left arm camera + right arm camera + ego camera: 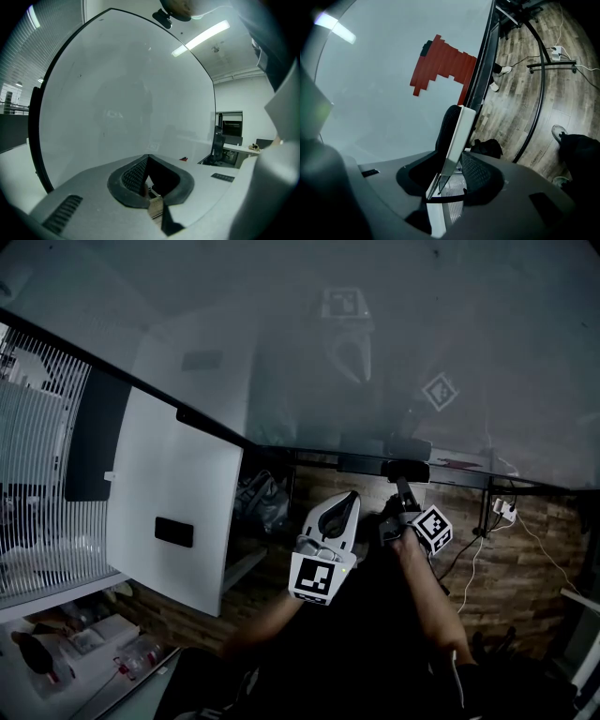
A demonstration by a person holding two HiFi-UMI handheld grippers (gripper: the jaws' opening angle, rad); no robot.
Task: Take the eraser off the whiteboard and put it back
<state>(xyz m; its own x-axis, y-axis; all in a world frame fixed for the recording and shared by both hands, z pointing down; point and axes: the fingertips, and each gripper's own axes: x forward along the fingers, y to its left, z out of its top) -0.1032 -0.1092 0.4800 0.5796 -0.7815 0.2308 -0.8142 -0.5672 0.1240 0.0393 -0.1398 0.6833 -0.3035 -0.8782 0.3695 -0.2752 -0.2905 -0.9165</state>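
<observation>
Currently the eraser (pixel 457 131) stands upright between the jaws of the right hand-held gripper (pixel 457 158), which is clamped on it. One jaw is on the dark felt side and the ribbed pad of the other is against the white back. The felt faces the whiteboard (pixel 384 98) and the white back faces the wooden floor (pixel 520 98). Whether the felt touches the board surface I cannot tell. The eraser's top end rises well above the jaw tips, just beside the board's dark lower frame (pixel 483 70). A blocky red mark (pixel 443 63) sits on the board above and to the left of the eraser.

From the head view, the right hand-held gripper (pixel 402 497) points up at the bottom edge of the whiteboard (pixel 394 343), with its marker cube (pixel 433 527) on the right. The eraser itself is too dark to pick out there.

The left hand-held gripper (pixel 348 500) hovers just beside the right one, on its left, and also points towards the board. Its own view shows its jaws closed tip to tip with nothing between them, so the left hand-held gripper (pixel 148 158) is empty and has no contact with the eraser. The pale whiteboard (pixel 126 93) fills most of that view.

Cables (pixel 473 563) trail across the floor (pixel 525 559) below the board's stand.
</observation>
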